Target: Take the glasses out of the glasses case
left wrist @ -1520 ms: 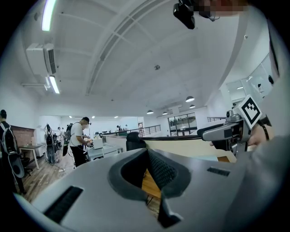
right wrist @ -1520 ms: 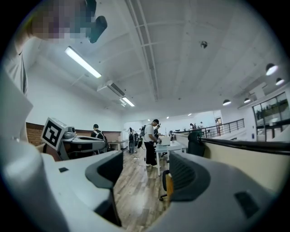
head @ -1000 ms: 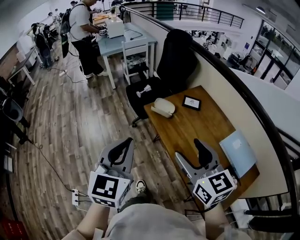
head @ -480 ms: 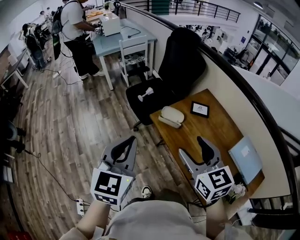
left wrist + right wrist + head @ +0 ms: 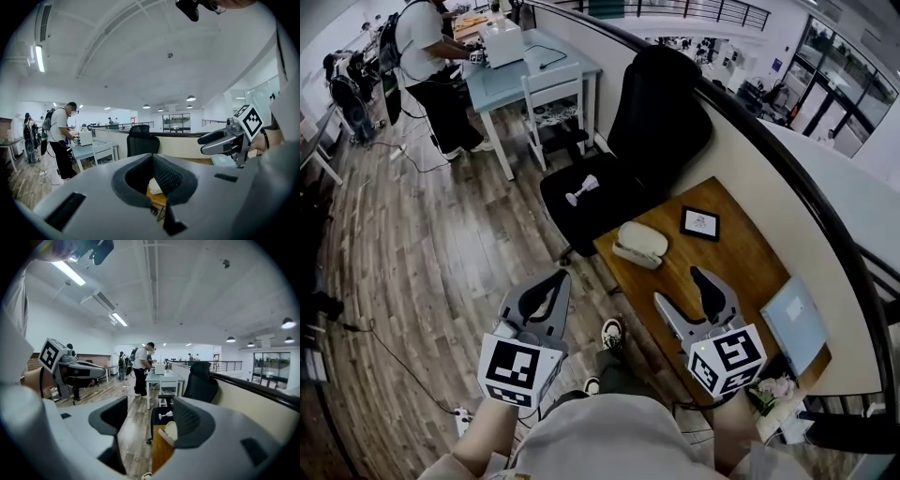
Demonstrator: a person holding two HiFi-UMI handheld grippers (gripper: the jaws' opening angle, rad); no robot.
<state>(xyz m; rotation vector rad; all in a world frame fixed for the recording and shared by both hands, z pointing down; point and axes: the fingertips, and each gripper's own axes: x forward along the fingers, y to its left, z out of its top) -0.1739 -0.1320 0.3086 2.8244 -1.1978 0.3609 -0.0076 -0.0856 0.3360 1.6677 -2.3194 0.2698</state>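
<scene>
The glasses case (image 5: 639,244) lies shut, as far as I can tell, near the left edge of the wooden table (image 5: 727,272), about the middle of the head view. A small picture frame (image 5: 700,223) sits just to its right, and a pale blue folder (image 5: 794,323) lies well off toward the lower right. No glasses show (presumably they are inside). The left gripper (image 5: 546,292) hangs over the floor, lower left of centre, its jaws parted with nothing between them. The right gripper (image 5: 680,289) is held over the table's near end, jaws wide apart and likewise empty. Both point toward the case but are well short of it. I take that as readying an approach, one to steady the case and the other to lift the lid.
</scene>
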